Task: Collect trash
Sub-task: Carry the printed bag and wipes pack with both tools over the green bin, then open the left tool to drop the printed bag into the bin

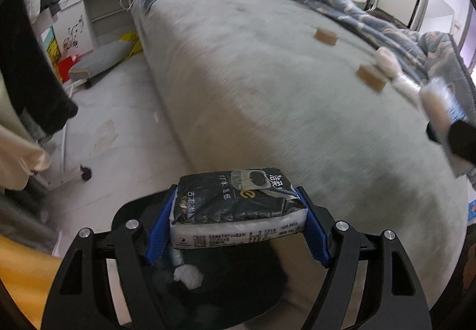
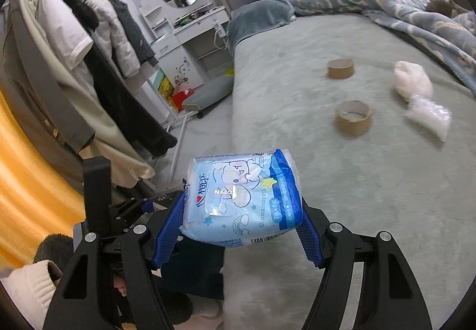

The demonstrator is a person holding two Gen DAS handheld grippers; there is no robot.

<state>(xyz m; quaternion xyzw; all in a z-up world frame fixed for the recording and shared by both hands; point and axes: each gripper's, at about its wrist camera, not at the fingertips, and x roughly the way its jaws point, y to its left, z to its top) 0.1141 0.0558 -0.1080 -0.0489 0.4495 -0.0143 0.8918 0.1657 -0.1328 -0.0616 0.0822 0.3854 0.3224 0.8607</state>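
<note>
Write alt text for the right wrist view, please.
The right gripper clamps a light blue cartoon-printed tissue pack between its blue fingers, above the edge of a grey-green bed. Two brown cardboard tape cores and crumpled plastic wrappers lie on it.

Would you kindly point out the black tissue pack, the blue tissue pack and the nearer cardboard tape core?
black tissue pack [image 1: 238, 205]: left wrist view, on its dark top face.
blue tissue pack [image 2: 242, 199]: right wrist view, on its printed front.
nearer cardboard tape core [image 2: 353, 122]: right wrist view, on its outer wall.
</note>
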